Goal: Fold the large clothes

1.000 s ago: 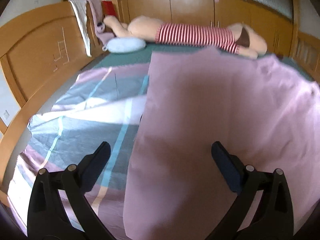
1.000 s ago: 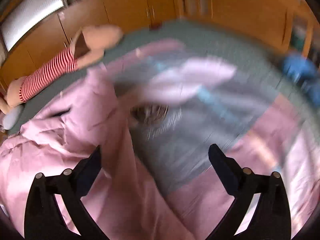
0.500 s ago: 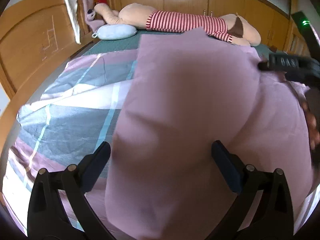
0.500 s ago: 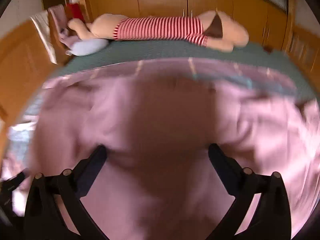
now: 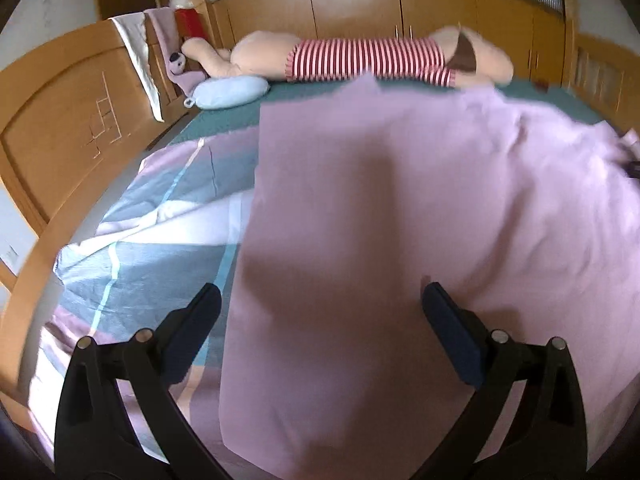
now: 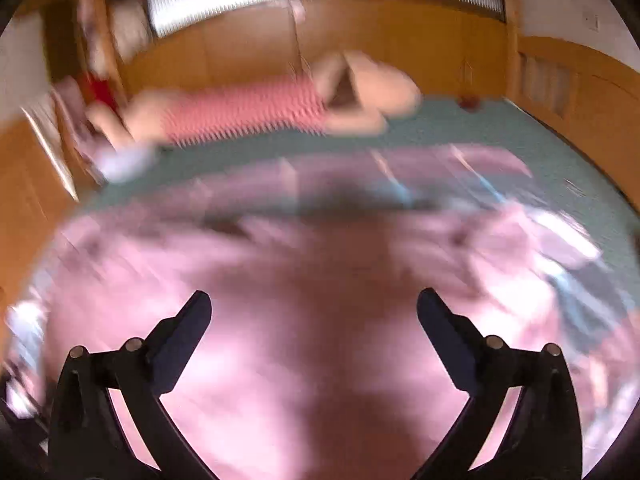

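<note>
A large pink cloth lies spread over the bed, its straight left edge running up the middle of the left wrist view. My left gripper hovers open above the cloth's near part, with nothing between its fingers. The right wrist view is blurred by motion; there the pink cloth fills the lower half, and my right gripper stands open over it, holding nothing.
A striped grey, blue and pink sheet covers the bed left of the cloth. A long plush toy in a red-striped shirt and a pale blue pillow lie at the far side. A wooden headboard rises on the left, wooden cabinets behind.
The right gripper has swung fast from the bed's right side to face the plush toy over the pink cloth. The left view shifted slightly; the other gripper seen at its right edge has gone.
</note>
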Tool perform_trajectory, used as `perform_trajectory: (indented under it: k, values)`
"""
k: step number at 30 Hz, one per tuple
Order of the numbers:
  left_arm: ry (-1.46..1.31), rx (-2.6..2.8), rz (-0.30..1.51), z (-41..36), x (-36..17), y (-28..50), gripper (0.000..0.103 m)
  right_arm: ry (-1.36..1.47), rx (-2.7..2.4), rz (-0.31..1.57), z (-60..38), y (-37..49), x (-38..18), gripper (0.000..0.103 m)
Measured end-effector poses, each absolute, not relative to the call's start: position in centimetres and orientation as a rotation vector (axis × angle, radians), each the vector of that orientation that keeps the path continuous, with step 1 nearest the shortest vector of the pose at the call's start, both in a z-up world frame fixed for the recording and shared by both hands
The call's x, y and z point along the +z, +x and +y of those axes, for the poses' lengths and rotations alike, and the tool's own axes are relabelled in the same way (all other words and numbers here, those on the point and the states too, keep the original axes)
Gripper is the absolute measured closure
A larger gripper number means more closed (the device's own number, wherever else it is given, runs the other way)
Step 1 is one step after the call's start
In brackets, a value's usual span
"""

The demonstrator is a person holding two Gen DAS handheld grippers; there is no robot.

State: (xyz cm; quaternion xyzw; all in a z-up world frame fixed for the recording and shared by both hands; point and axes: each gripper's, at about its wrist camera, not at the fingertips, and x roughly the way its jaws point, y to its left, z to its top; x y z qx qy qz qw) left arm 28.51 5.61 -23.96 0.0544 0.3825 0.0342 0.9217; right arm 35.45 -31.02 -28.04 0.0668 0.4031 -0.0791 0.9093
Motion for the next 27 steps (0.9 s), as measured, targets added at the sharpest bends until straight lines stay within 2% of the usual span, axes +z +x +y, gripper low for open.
perform_trajectory:
  k: [3,6,12,16,20,27]
  values:
    - [0.090,0.072,0.787,6.0,-23.6,28.5,0.002,0.326,-0.395,0.871,-39.4,32.4,-30.0,0.001]
    - [0.069,0.073,0.749,6.2,-22.9,27.8,0.002,0.395,-0.525,0.777,-42.8,27.6,-29.5,0.001]
    - [0.048,0.011,0.715,4.4,-22.5,26.6,0.002,0.229,-0.230,0.669,-34.4,23.4,-27.7,0.001]
    - [0.084,-0.040,0.722,2.4,-22.4,25.4,0.002,0.099,0.028,0.696,-26.5,22.4,-28.6,0.001]
    - [0.114,-0.059,0.753,1.9,-23.9,25.7,0.002,-0.215,0.057,0.753,-19.3,22.0,-31.1,0.001]
    - [0.047,-0.039,0.769,3.8,-25.0,26.4,0.002,-0.004,-0.115,0.840,-27.4,22.6,-31.9,0.001]
